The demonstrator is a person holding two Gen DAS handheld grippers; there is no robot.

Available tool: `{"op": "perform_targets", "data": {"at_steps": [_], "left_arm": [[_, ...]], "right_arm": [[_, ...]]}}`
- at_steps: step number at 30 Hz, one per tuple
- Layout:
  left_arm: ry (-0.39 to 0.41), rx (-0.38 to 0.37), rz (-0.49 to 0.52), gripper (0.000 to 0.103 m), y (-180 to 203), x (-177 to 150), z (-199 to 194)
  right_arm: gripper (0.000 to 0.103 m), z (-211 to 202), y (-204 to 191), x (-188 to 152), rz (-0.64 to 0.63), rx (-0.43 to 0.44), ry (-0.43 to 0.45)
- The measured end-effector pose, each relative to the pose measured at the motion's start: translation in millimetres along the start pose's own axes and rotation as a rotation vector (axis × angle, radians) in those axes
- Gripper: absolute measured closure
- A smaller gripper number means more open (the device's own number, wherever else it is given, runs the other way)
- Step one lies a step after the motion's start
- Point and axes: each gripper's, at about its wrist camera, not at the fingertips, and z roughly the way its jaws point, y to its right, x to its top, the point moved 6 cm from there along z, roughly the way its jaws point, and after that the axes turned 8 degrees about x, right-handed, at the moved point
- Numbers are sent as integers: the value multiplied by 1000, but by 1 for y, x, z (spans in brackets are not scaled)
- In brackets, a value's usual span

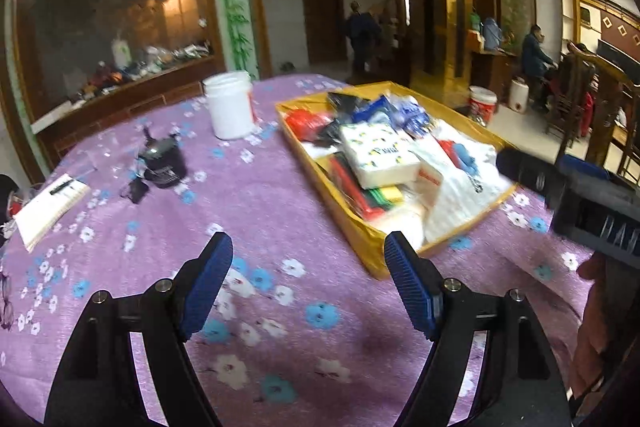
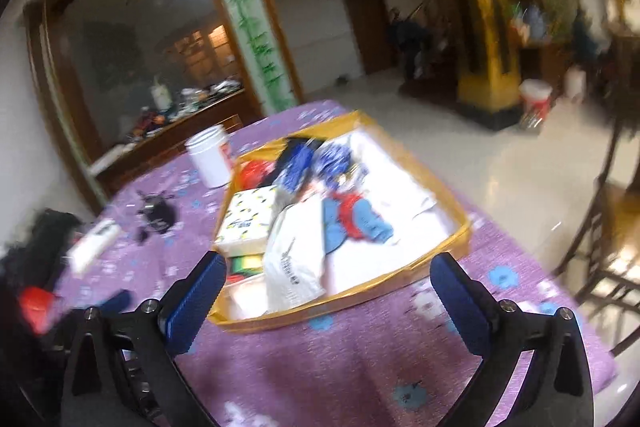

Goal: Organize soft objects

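Note:
A shallow yellow box [image 1: 374,251] [image 2: 304,315] lies on the purple flowered tablecloth [image 1: 260,211], piled with soft things. On top is a patterned tissue pack [image 1: 380,155] [image 2: 248,219]. Beside it are a white plastic bag [image 1: 460,195] [image 2: 292,267], a blue-and-red cloth [image 2: 356,223] and a red item [image 1: 304,123]. My left gripper [image 1: 308,241] is open above the cloth, its right finger just in front of the box's near corner. My right gripper [image 2: 328,259] is wide open at the box's near edge, with nothing gripped.
A white jar [image 1: 230,107] [image 2: 210,157] stands left of the box, with a small black object [image 1: 162,163] and a notebook [image 1: 48,207] further left. A wooden chair [image 2: 600,247] stands off the table's right edge. People are far back in the room.

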Motion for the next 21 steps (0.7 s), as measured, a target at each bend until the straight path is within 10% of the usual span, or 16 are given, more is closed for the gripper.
{"op": "perform_targets", "data": {"at_steps": [21], "left_arm": [[4,102,126,19,7,-2,5]], "right_arm": [[0,12,2,-19,-38,-95,-15]]}}
